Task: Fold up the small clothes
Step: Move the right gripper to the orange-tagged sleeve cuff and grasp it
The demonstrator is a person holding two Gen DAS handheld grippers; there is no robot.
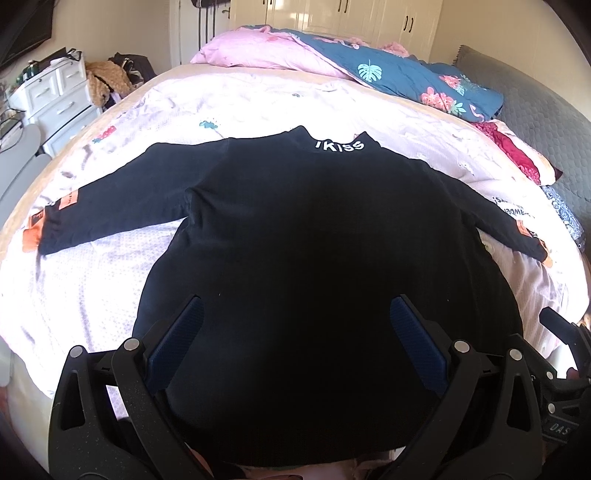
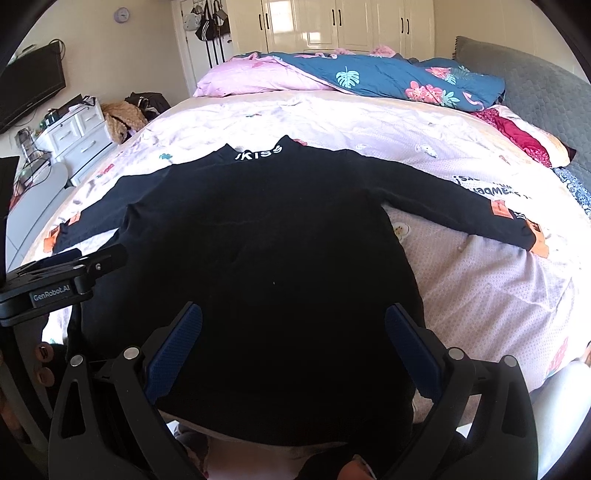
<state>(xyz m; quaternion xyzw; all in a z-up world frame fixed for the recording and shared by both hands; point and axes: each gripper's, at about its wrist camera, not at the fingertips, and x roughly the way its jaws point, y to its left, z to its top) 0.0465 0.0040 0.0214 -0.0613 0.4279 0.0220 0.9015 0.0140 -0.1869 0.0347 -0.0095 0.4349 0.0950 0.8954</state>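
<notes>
so the black top (image 1: 295,236) is laid flat on the bed (image 1: 92,295), spread across the pale pink sheet with its hem at the near edge and its high collar pointing toward the far edge; white lettering (image 1: 339,144) runs across the collar; both sleeves are stretched out sideways, the left sleeve (image 1: 110,195) reaching toward the bed's left edge and the right sleeve (image 2: 461,201) toward the right edge, each with small orange patches near the cuff; the right sleeve also carries white print that reads upside down from here

left gripper (image 1: 295,339) sits over the hem area with its blue-padded fingers (image 1: 184,332) spread wide apart, nothing pinched between them, only the top's fabric seen in the gap; can't tell if the tips actually touch the cloth; right gripper (image 2: 293,343) is the same deal, jaws wide open over the lower part of the top, holding nothing; in the right wrist view the left gripper shows up at the left side, just beside the top's left edge

along the bed's far edge there's a pink pillow (image 2: 251,79) and a blue floral quilt (image 2: 388,79) bunched up; a grey padded headboard (image 2: 546,92) runs down the right edge; off the left edge stands a white drawer unit (image 2: 79,133), and cream wardrobe doors (image 2: 332,22) line the back wall
</notes>
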